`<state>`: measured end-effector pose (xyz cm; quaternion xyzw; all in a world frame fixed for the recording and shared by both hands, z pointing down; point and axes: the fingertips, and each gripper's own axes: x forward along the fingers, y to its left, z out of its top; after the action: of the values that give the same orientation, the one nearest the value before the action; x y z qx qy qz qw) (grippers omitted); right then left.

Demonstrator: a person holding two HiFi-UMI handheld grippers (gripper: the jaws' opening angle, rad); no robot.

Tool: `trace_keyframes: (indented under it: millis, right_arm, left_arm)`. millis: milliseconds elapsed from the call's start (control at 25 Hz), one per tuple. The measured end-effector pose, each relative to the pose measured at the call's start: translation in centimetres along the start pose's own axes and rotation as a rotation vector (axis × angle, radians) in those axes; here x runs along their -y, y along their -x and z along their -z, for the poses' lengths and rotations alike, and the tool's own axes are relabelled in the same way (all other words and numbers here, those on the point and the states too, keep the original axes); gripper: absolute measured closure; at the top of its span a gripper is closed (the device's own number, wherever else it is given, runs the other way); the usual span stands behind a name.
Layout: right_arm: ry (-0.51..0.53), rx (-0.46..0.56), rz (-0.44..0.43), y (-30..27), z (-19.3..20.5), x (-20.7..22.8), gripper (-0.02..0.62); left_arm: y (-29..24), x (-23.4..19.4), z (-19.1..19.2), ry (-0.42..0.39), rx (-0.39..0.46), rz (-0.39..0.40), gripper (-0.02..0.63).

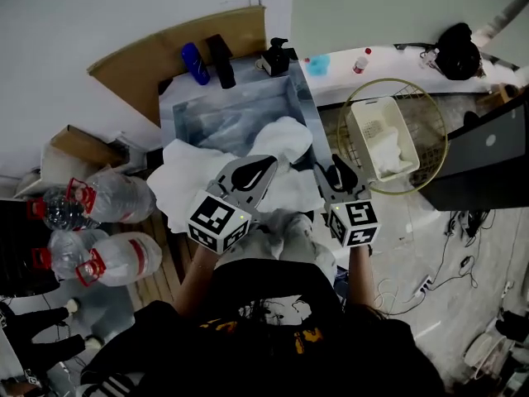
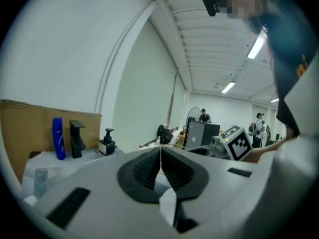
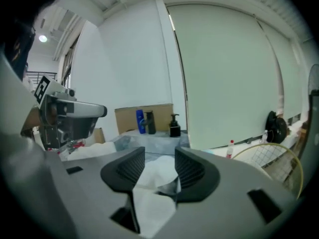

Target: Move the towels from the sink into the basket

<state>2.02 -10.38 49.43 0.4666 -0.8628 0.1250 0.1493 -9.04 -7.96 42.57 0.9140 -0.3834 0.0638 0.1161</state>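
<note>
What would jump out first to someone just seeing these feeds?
A heap of white towels spills over the front edge of the sink, with the left gripper and right gripper both closed on them. To the right, the gold wire basket holds a white bin with a towel inside.

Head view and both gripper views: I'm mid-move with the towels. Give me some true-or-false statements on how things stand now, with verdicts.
1. White towels hang over the front edge of the sink. True.
2. The wire basket stands left of the sink. False: in the head view it is on the right.
3. The left gripper has its jaws wide apart. False: they are together.
4. A white towel shows between the jaws of the right gripper. True.
5. The basket is empty. False: a white tub with white cloth in it sits inside.
6. A blue bottle stands behind the sink. True.
</note>
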Motion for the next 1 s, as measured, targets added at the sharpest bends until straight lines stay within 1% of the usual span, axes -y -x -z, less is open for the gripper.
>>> trace_keyframes:
  millis: [120, 240, 320, 400, 480, 560, 880, 1000]
  right_arm:
    - [-0.004, -0.052, -0.103, -1.6, 1.7, -5.1, 0.378]
    - [0.005, -0.137, -0.191, -3.5, 4.0, -9.7, 0.327]
    - [0.016, -0.191, -0.222, -5.2, 5.6, -11.9, 0.308]
    - [0.037, -0.235, -0.217, -7.2, 6.8, -12.9, 0.29]
    - [0.074, -0.27, -0.188, -9.2, 7.4, -12.6, 0.282]
    - [0.137, -0.303, -0.158, -11.0, 7.6, -11.7, 0.277]
    - [0.46, -0.461, -0.101, -16.9, 8.4, -7.3, 0.251]
    - [0.582, -0.557, -0.094, -18.5, 9.6, -5.4, 0.238]
  left_arm:
    - [2.4, -1.1, 0.7, 0.011, 0.008, -0.033, 0.598]
    - [4.3, -2.0, 1.2, 0.022, 0.018, -0.061, 0.598]
    - [5.4, -2.6, 1.5, 0.029, 0.023, -0.077, 0.598]
    - [6.4, -3.2, 1.8, 0.038, 0.028, -0.093, 0.598]
    - [7.3, -3.6, 2.2, 0.049, 0.032, -0.108, 0.598]
    - [8.1, -4.0, 2.5, 0.063, 0.037, -0.124, 0.598]
    - [9.8, -5.8, 3.4, 0.105, 0.043, -0.173, 0.598]
    - [10.0, -6.5, 3.5, 0.116, 0.043, -0.187, 0.598]
